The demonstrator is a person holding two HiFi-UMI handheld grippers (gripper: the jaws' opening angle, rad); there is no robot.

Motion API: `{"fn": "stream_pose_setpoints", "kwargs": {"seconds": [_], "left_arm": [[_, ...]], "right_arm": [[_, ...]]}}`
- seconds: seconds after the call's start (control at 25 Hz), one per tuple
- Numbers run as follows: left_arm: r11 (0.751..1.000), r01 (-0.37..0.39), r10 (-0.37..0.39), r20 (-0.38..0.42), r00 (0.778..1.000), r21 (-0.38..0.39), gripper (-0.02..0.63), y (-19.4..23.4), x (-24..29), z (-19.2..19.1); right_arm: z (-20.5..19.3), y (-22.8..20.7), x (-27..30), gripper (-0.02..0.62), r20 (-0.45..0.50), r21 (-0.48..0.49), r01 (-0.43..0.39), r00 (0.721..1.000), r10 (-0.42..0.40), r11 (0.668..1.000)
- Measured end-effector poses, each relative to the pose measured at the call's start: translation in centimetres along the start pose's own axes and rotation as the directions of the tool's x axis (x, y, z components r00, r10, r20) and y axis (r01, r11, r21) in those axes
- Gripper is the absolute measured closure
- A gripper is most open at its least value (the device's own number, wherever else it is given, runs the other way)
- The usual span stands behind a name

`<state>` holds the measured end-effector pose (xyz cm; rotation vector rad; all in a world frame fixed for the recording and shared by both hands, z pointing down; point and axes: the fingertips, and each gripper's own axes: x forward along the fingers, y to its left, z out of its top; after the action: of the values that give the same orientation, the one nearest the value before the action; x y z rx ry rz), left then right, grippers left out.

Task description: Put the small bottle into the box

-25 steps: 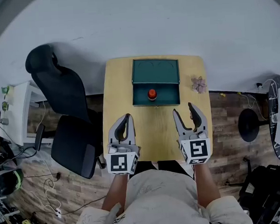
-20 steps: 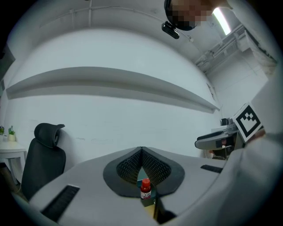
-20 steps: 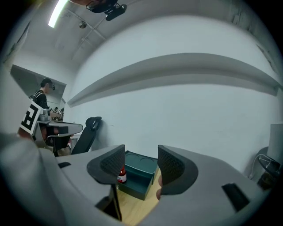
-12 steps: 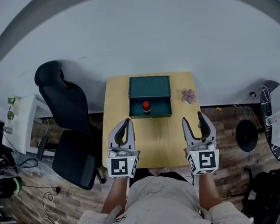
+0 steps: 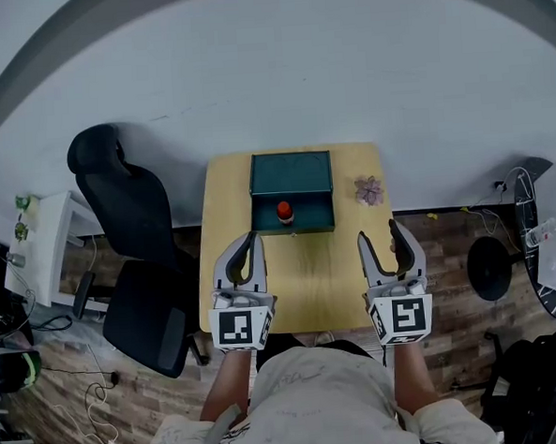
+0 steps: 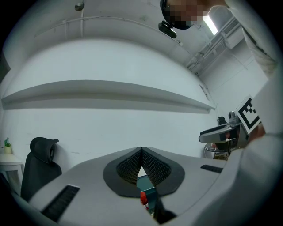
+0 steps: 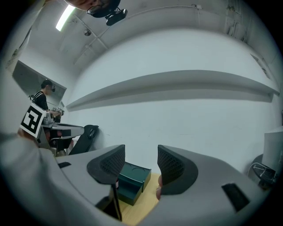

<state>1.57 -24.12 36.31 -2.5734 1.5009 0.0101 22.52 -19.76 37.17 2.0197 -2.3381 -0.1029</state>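
Small bottle (image 5: pixel 284 211), red cap, in grn box (image 5: pixel 290 173)

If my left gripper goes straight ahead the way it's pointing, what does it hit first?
Probably the green box, near its front left edge, beside the small bottle in it. Height is unclear; the left gripper might pass over.

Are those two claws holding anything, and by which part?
Nothing is held. The left gripper is shut on nothing; the right gripper is open and empty. The small bottle stands in the box.
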Motion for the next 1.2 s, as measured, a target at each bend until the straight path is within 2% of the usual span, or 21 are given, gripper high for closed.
{"fn": "stream_pose_setpoints", "kwargs": {"seconds": [0.16, 0.36, 0.68, 0.76, 1.2], "left_arm": [[1.000, 0.000, 0.000, -0.003, 1.000, 0.000, 0.600, -0.4, 0.2, -0.2], [1.000, 0.002, -0.002, -0.005, 1.000, 0.000, 0.600, -0.8, 0.3, -0.3], [1.000, 0.004, -0.004, -0.008, 1.000, -0.001, 0.600, -1.6, 0.4, -0.5], [1.000, 0.004, -0.004, -0.007, 1.000, 0.000, 0.600, -1.7, 0.3, -0.4], [1.000, -0.015, 0.016, -0.012, 1.000, 0.006, 0.600, -1.1, 0.1, -0.4]], "right_arm": [[-0.4, -0.4, 0.0, 0.353, -0.003, 0.001, -0.003, 1.000, 0.003, 1.000], [-0.6, -0.4, 0.1, 0.387, -0.007, -0.006, -0.007, 1.000, 0.007, 1.000], [-0.6, -0.9, -0.2, 0.556, 0.010, -0.009, 0.002, 1.000, -0.002, 1.000], [-0.5, -0.7, -0.2, 0.577, 0.012, -0.011, -0.003, 1.000, 0.003, 1.000], [-0.1, -0.3, 0.3, 0.580, 0.026, -0.007, -0.025, 0.999, 0.025, 1.000]]}}
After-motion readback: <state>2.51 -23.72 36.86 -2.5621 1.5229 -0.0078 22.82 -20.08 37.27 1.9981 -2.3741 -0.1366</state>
